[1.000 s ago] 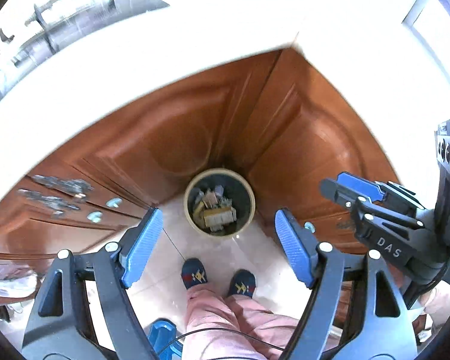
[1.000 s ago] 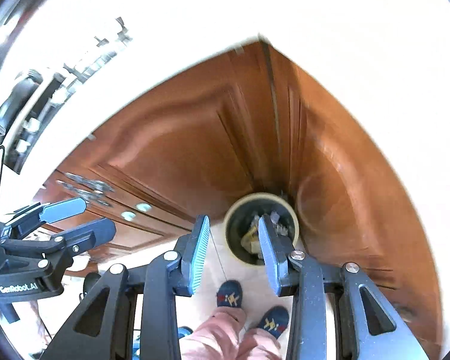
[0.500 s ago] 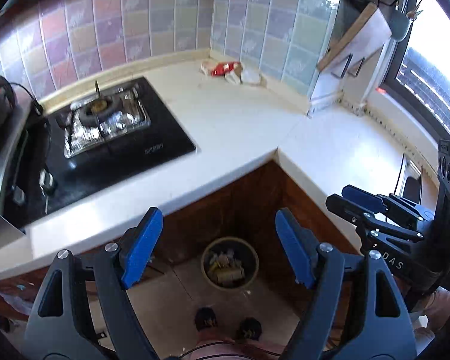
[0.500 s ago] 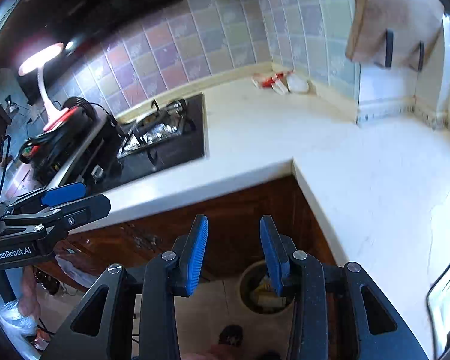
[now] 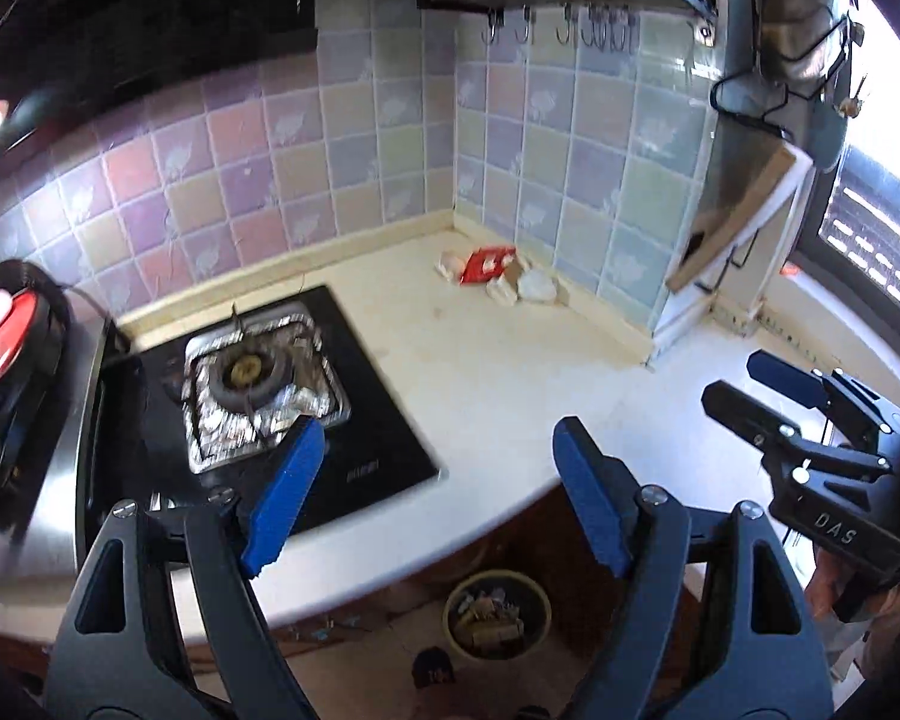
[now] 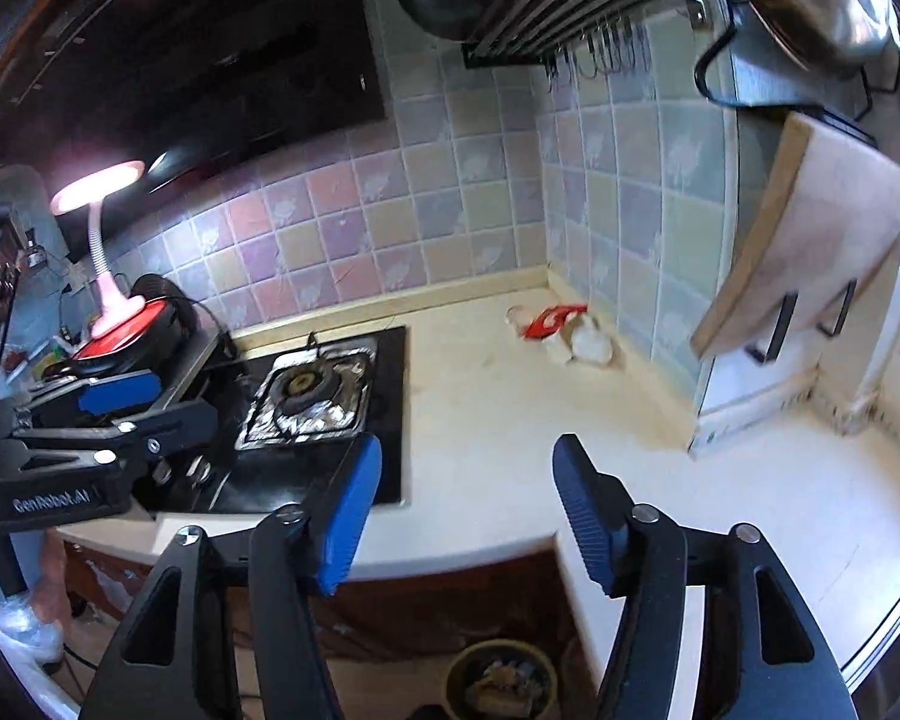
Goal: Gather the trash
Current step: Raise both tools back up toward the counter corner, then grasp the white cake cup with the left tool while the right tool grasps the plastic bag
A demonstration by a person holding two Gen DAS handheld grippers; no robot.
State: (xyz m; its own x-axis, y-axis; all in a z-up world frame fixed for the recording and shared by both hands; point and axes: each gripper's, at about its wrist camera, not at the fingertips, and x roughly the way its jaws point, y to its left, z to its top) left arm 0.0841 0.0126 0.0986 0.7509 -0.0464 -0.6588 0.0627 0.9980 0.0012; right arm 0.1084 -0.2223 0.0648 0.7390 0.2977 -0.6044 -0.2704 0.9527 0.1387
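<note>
While both grippers hover above a cream L-shaped counter (image 5: 510, 384), neither holds anything. At the lower middle of the left wrist view, the left gripper (image 5: 435, 495) has its 2 blue pads spread wide. The right gripper (image 6: 468, 501) has just been opening, with nothing between its jaws. Trash (image 5: 498, 276), a red wrapper among crumpled white pieces, lies in the tiled back corner, at upper centre. A round bin (image 5: 498, 615) sits on the floor at the bottom edge.
</note>
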